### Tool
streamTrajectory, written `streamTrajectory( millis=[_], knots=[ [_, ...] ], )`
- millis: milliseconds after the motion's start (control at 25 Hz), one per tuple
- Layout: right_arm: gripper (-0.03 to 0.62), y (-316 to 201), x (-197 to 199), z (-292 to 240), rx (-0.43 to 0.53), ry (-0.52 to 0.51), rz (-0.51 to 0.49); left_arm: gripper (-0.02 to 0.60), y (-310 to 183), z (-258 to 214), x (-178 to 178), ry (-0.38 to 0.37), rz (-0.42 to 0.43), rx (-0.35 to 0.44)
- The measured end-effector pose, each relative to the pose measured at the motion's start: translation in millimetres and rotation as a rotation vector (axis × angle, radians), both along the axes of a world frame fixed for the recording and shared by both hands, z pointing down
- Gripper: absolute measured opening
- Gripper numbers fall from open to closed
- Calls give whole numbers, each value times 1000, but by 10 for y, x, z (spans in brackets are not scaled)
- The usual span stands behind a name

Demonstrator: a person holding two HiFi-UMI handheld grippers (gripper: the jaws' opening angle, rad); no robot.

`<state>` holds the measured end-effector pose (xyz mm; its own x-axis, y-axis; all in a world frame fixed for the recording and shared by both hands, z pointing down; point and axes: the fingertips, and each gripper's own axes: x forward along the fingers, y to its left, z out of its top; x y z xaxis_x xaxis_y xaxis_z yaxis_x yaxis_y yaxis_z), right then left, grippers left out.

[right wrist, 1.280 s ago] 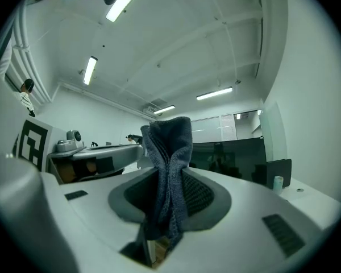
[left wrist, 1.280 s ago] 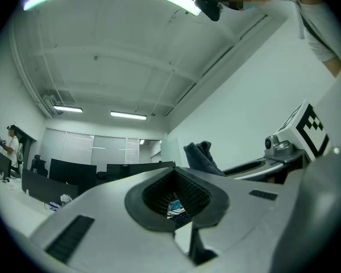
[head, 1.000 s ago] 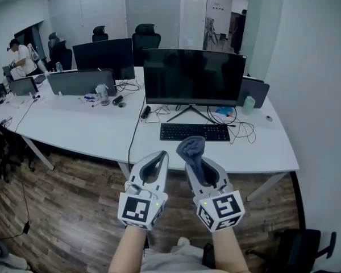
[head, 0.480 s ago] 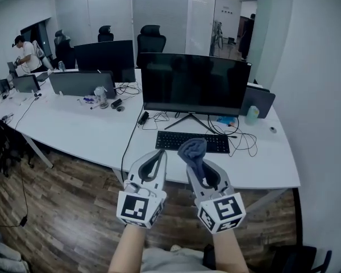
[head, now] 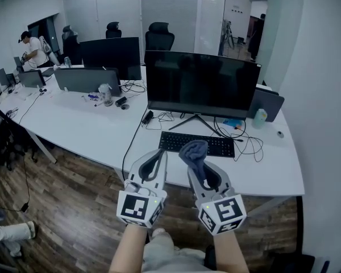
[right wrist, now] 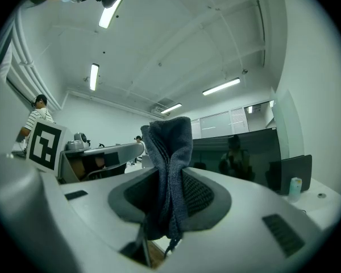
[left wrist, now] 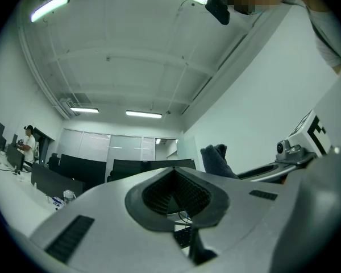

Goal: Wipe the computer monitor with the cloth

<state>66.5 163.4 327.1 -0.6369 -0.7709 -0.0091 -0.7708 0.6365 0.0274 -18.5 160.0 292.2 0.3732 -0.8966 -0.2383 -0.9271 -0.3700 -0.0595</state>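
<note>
Dark grey knitted cloth (head: pixel 194 150) — soft, light and limp. It stands bunched above the right gripper (head: pixel 199 167), whose jaws are closed on its gathered lower part, with the free end sticking up. Judgement: it will drape and give under pressure, so a pinch on the gathered fold suits it and leaves the loose end to meet the glass. The wide black computer monitor (head: pixel 202 84) stands upright on the white desk (head: pixel 91 131) behind a black keyboard (head: pixel 196 145), well apart from the cloth. Its screen likely marks easily — light pressure advised. Left gripper (head: pixel 157 160): jaws together, nothing between them. The 2 grippers are held low, side by side, pointing towards the desk.
</note>
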Motion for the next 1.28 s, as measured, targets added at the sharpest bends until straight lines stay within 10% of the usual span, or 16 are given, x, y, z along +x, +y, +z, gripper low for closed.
streamTrajectory(
  millis=[720,1280],
  knots=[
    [121,-830,-117,-11,-5,-19,-5,9,-775,42,-275,29,-22,-25],
    [121,-1799,-598,-566,60,145,-19,8,-1729,-236,-497,-128,257,-146]
  ],
)
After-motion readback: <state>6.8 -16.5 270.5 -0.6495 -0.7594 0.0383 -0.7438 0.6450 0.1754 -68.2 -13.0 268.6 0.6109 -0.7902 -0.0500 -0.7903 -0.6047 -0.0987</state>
